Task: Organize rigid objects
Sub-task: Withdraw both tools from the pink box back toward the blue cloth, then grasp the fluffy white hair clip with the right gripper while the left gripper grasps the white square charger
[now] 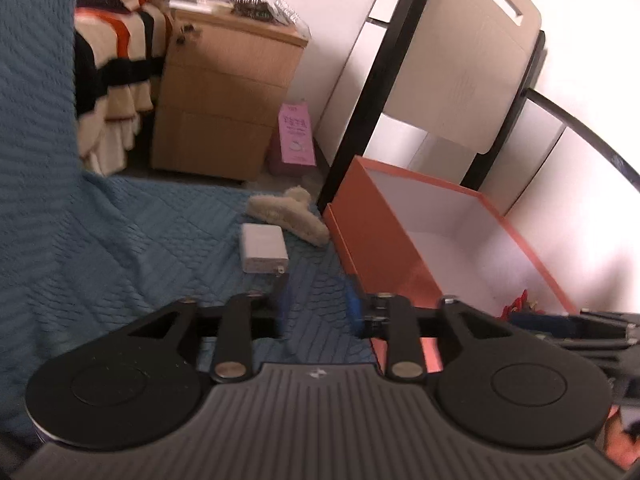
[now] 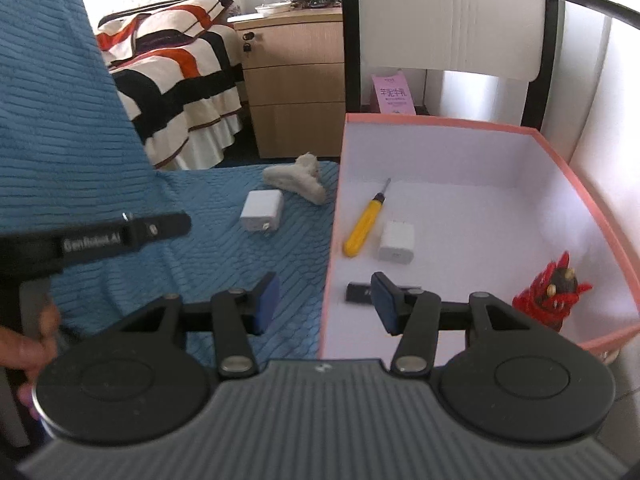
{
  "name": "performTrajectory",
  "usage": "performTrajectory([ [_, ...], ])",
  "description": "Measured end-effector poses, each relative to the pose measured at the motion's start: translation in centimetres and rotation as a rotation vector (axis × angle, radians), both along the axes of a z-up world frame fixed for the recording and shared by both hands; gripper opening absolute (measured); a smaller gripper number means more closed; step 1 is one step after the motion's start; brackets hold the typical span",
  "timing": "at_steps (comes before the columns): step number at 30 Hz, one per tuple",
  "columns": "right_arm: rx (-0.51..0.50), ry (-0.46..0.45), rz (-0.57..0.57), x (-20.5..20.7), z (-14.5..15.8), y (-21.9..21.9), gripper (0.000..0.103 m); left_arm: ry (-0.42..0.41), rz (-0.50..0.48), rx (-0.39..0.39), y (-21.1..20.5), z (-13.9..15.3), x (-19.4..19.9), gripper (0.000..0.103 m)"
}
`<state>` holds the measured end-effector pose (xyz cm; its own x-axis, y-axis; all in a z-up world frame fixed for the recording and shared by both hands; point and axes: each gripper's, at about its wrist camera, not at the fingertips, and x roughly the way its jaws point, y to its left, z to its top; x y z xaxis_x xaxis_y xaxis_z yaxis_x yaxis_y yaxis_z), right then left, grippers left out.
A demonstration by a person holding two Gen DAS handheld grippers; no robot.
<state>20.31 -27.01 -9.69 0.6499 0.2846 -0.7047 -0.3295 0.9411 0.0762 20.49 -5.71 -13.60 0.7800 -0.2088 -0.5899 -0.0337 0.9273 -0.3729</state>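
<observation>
The left gripper (image 1: 318,304) hangs over the blue cover (image 1: 120,240) with fingers spread and nothing between them. The right gripper (image 2: 326,300) is likewise spread and empty, straddling the near wall of the box (image 2: 560,148). Inside the box lie a screwdriver (image 2: 366,222), a charger (image 2: 396,242) just beside it, a black piece (image 2: 358,293) and a red figure (image 2: 554,294). Outside, on the cover — a white adapter (image 2: 261,211) near a fuzzy clip (image 2: 298,178).

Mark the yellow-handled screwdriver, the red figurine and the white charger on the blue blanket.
Yellow-handled screwdriver (image 2: 363,224): right wrist view, handle middle.
Red figurine (image 2: 550,296): right wrist view, body.
White charger on the blue blanket (image 1: 263,247): left wrist view, top face.
</observation>
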Motion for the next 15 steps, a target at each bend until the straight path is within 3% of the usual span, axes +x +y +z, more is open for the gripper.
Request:
performTrajectory([
  [3, -0.007, 0.006, 0.019, 1.9, 0.3, 0.0, 0.053, 0.040, 0.017, -0.044, 0.8, -1.4, 1.7, 0.055],
  [6, -0.030, 0.011, 0.051, 4.1, 0.5, 0.2, 0.053, 0.013, 0.020, -0.023, 0.8, -2.4, 3.0, 0.074],
  [8, -0.038, 0.012, 0.066, 5.9, 0.5, 0.5, 0.053, -0.013, 0.023, 0.022, 0.7, -3.3, 3.9, 0.075],
  [10, -0.062, -0.008, 0.094, 7.4, 0.5, 1.1, 0.053, 0.015, 0.006, 0.033, 0.8, -4.4, 5.1, 0.075],
  [13, -0.105, 0.001, 0.127, 10.4, 0.2, 2.3, 0.053, 0.060, -0.035, -0.049, 1.2, -6.0, 6.5, 0.075],
  [15, -0.131, 0.000, 0.173, 11.9, -0.2, 3.2, 0.052, 0.074, -0.062, -0.060, 0.9, -6.9, 7.4, 0.075],
])
